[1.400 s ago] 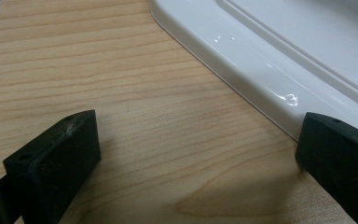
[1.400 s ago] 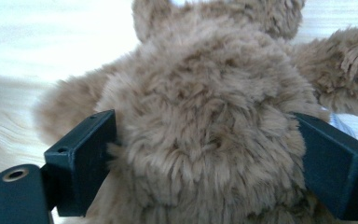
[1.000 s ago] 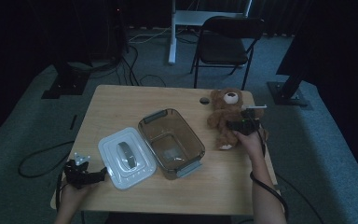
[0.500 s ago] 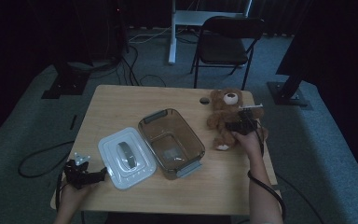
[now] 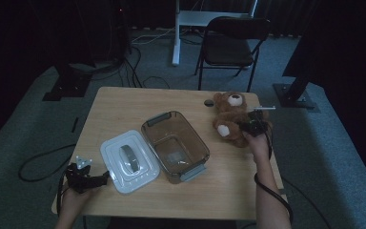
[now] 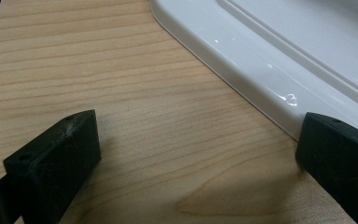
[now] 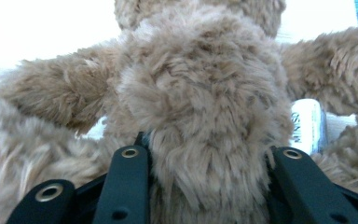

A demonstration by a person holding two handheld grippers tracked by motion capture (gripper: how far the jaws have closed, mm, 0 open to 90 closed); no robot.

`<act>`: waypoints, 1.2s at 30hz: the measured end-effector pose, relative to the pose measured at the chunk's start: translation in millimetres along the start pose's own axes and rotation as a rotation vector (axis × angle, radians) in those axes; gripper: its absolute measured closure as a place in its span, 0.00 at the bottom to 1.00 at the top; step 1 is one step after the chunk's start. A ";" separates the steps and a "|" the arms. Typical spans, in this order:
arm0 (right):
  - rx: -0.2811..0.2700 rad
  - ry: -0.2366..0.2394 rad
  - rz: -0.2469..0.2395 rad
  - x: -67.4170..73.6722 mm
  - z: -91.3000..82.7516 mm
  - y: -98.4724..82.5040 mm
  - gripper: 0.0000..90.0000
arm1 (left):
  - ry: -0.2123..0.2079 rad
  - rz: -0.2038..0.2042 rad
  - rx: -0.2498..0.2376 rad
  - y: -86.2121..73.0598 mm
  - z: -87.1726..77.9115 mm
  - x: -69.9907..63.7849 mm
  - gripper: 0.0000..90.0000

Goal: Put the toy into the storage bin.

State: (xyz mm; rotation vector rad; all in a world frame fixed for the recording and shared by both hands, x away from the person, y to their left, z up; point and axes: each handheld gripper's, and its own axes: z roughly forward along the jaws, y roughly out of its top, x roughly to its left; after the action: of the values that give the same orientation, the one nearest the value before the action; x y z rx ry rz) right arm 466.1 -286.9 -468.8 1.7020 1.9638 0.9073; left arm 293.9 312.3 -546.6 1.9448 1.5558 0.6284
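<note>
On the pale wooden worktop (image 5: 124, 107) in the high view, a brown plush teddy bear (image 5: 231, 117) lies near the far right corner, with the right tool (image 5: 253, 125) clamped on its lower body. Its jaws have just been closing, and the bear is between them. To the bear's left stands one clear brownish plastic container (image 5: 174, 145) with grey end clips, open and seemingly empty, and just beside that lies one white rectangular plastic lid (image 5: 128, 160) with a grey handle. A small dark round disc (image 5: 208, 102) sits near the bear's head. The left tool (image 5: 86, 177) rests at the near left corner, just beside the lid.

In the left gripper view, the tool's black jaws stand wide apart over bare wood, released, nothing between them; the lid's white rim (image 6: 261, 70) runs past the right jaw.

In the right gripper view, both jaws press into the bear's fur (image 7: 200, 116) on either side of its body, and a white sewn-in label (image 7: 307, 122) shows at the right.

The risk, as I judge it: the grip bites mostly into soft pile, so the bear could slip or sag when lifted, and a trailing limb might catch the container's rim.

Count: one bear, one container, one lid, one disc, two tools.
</note>
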 end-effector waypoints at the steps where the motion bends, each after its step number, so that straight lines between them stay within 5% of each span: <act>1: -0.008 0.011 0.005 -1.3 -2.9 -0.2 0.70 | 0.000 0.000 0.000 0.0 0.0 0.0 0.00; 7: -0.047 0.022 -0.024 3.9 -22.5 -6.5 0.70 | 0.000 0.000 0.000 0.0 0.0 0.0 0.00; 15: -0.095 0.110 -0.024 15.7 -51.7 -9.7 0.70 | 0.000 0.000 0.000 0.0 0.0 0.0 0.00; 26: -0.222 0.230 -0.129 77.6 -121.2 18.7 0.70 | 0.001 0.001 -0.002 0.1 0.1 0.1 0.00; 36: -0.301 0.362 -0.260 140.7 -159.7 26.9 0.70 | -0.001 -0.001 0.000 0.1 0.0 0.1 0.00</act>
State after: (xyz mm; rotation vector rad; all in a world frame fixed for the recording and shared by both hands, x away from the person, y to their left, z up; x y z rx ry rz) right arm 353.1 -183.2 -318.9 1.1455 2.0746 1.4012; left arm 294.0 312.3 -546.5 1.9443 1.5561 0.6274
